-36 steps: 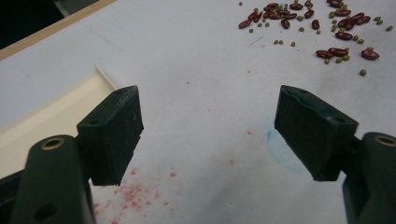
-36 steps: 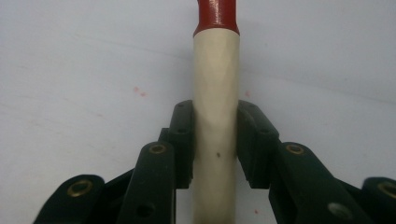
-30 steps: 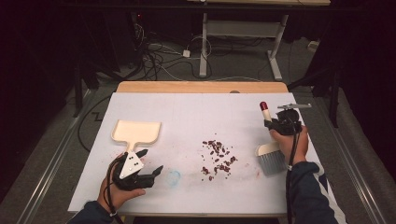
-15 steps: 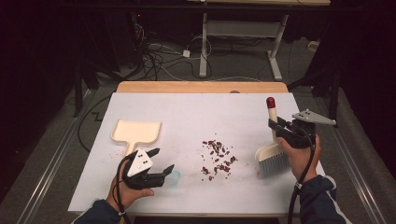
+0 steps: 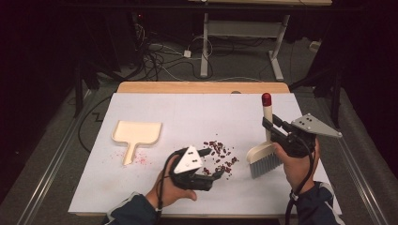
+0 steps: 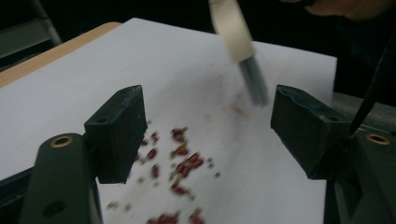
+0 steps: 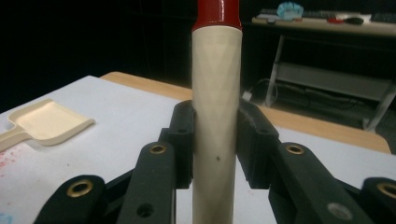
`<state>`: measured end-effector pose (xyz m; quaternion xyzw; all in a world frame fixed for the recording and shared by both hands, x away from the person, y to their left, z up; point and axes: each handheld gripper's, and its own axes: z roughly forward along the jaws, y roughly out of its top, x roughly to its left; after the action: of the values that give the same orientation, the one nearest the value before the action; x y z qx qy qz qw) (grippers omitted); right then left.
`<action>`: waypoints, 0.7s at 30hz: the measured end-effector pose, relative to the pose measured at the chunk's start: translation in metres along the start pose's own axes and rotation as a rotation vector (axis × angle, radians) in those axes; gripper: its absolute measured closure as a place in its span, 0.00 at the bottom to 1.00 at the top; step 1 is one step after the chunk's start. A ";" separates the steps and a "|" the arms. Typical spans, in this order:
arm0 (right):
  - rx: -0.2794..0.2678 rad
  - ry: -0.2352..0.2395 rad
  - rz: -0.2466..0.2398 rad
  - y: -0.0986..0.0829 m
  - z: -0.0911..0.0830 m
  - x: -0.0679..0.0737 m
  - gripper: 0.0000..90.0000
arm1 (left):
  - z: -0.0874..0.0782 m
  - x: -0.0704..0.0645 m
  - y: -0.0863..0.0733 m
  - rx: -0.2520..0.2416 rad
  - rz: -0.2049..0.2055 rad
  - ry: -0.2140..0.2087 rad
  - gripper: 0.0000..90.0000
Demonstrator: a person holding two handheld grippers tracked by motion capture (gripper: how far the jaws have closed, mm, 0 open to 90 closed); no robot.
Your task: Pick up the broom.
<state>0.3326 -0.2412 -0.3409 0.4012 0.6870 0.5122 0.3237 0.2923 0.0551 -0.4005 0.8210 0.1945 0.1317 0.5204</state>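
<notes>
one brush stands upright, its handle clamped in the right gripper, bristles on the table just right of one scatter of red beans. the left gripper gapes wide and empty over them. one dustpan lies well left.

One brush with a cream handle and a red tip is on the scene, and one cream dustpan lies flat on the one white-topped table. One loose scatter of small red beans lies there too, too many and too small to count singly. Two grippers are at work, the left gripper and the right gripper.
</notes>
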 end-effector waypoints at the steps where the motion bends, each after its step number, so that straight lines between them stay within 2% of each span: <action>1: -0.006 0.007 -0.004 0.001 -0.001 0.005 0.78 | 0.014 -0.008 0.008 0.001 0.012 -0.013 0.29; 2: -0.015 0.011 -0.013 0.001 -0.001 0.010 0.78 | 0.014 -0.008 0.008 0.001 0.012 -0.013 0.29; 4: -0.024 0.018 -0.019 0.002 -0.002 0.015 0.78 | 0.027 -0.012 0.014 -0.004 0.002 -0.019 0.30; 5: -0.038 0.041 -0.022 0.002 -0.003 0.025 0.78 | 0.032 -0.013 0.016 -0.003 -0.001 -0.020 0.30; 6: -0.044 0.043 -0.027 0.002 -0.004 0.030 0.78 | 0.037 -0.014 0.018 -0.005 -0.012 -0.026 0.31; 8: -0.062 0.047 -0.060 0.003 -0.006 0.039 0.78 | 0.043 -0.014 0.020 -0.018 -0.036 -0.035 0.34; 11: -0.076 0.059 -0.063 0.003 -0.009 0.048 0.78 | 0.050 -0.013 0.022 -0.016 -0.046 -0.015 0.40; 12: -0.078 0.068 -0.065 0.003 -0.010 0.051 0.78 | 0.053 -0.011 0.021 -0.010 -0.056 -0.025 0.42; 15: -0.085 0.080 -0.082 0.003 -0.012 0.059 0.78 | 0.055 -0.010 0.020 -0.005 -0.050 -0.030 0.50; 16: -0.092 0.087 -0.086 0.003 -0.013 0.060 0.78 | 0.054 -0.009 0.019 -0.008 -0.050 -0.043 0.54; 18: -0.096 0.092 -0.083 0.003 -0.014 0.063 0.78 | 0.053 -0.008 0.019 -0.008 -0.047 -0.050 0.56; 20: -0.107 0.094 -0.098 0.004 -0.016 0.066 0.78 | 0.051 -0.005 0.018 -0.007 -0.038 -0.059 0.69; 21: -0.106 0.100 -0.105 0.004 -0.017 0.067 0.78 | 0.049 -0.003 0.017 -0.002 -0.028 -0.056 0.70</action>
<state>0.2881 -0.1892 -0.3345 0.3206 0.6945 0.5495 0.3361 0.3134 0.0076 -0.4056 0.8211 0.1912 0.1018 0.5281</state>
